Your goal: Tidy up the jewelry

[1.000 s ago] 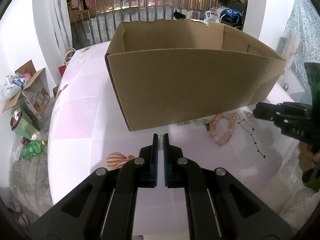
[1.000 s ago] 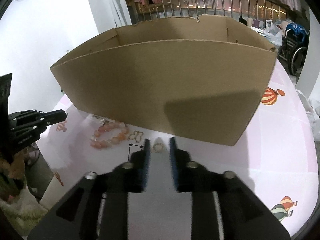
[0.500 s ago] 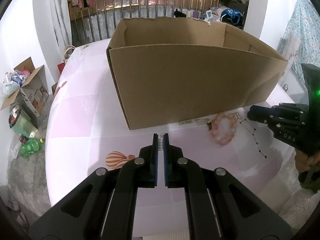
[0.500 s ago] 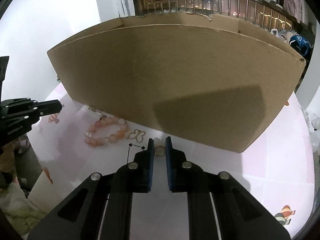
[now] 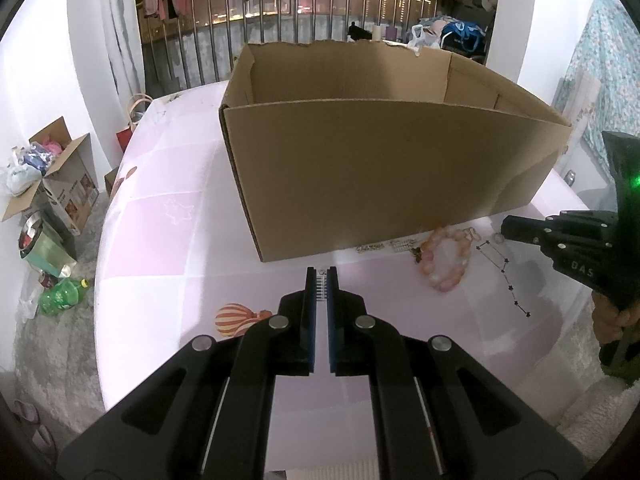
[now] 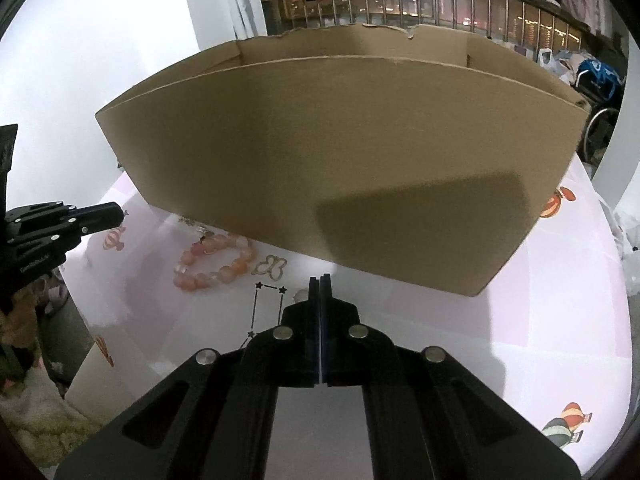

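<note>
In the left wrist view, the left gripper (image 5: 320, 276) is held above the pink surface (image 5: 168, 240), just short of the near wall of the open cardboard box (image 5: 380, 168). Its fingers are drawn nearly together, and a small silvery toothed piece (image 5: 320, 285) is gripped between the tips. At the foot of the box, to the right, two small silvery pieces (image 5: 370, 247) are seen lying on the surface, and a pink bead bracelet (image 5: 446, 260) lies just beside them. The right gripper (image 5: 505, 232) is seen at the right edge, with its tip low over the surface just beyond the bracelet; a hand (image 5: 616, 318) is wrapped round its handle. In the right wrist view, the right gripper's fingers are seen closing, with the pads pressed together and no gap left between them. A small pale ring (image 6: 299, 294) is seen on the surface right against the left side of the tips; whether it is pinched cannot be told. A butterfly-shaped piece (image 6: 272, 267) lies near the tips, between them and the bracelet, close to the box wall. The left gripper is seen at the left edge, well apart from the bracelet.
</note>
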### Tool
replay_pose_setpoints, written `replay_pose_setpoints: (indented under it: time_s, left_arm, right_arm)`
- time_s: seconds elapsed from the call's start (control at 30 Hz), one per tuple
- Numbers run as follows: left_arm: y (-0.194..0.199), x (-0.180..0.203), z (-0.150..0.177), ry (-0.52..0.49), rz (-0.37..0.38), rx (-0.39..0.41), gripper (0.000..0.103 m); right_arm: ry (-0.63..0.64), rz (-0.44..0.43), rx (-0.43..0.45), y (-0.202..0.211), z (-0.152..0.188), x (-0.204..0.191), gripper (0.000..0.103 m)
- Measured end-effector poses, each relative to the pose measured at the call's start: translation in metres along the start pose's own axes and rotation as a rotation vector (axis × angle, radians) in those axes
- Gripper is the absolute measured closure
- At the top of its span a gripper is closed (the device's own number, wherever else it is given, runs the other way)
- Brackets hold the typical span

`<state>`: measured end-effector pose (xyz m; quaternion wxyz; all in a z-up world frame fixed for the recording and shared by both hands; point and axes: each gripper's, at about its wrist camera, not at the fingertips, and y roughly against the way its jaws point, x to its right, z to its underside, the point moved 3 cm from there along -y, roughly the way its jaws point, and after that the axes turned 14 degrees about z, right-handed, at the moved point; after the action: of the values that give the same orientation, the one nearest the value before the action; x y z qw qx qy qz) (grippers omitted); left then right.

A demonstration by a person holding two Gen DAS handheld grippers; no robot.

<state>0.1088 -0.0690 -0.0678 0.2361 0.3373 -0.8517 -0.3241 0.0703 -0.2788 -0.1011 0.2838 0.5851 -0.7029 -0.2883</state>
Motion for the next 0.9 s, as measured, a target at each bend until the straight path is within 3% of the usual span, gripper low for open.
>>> replay_pose_setpoints:
  time_s: [0.23,0.4,0.7,0.9]
  left_arm:
    - [0.004,0.004,0.002,-0.003,-0.004,0.002,0.099]
    - [0.002,0.004,0.002,-0.011,0.000,-0.002,0.099]
    - [-0.001,0.006,0.002,-0.010,0.000,-0.017,0.099]
    - [-0.006,0.003,0.001,-0.007,0.003,-0.025,0.099]
  right_arm:
    - [0.011,-0.037,0.001,0.013,0.001,0.002,0.103]
    - [0.066,-0.060,0.000,0.014,-0.002,0.001,0.092]
    - [0.186,-0.065,-0.014,-0.004,-0.008,-0.009,0.090]
    - [0.192,-0.093,-0.054,-0.005,-0.012,-0.008,0.090]
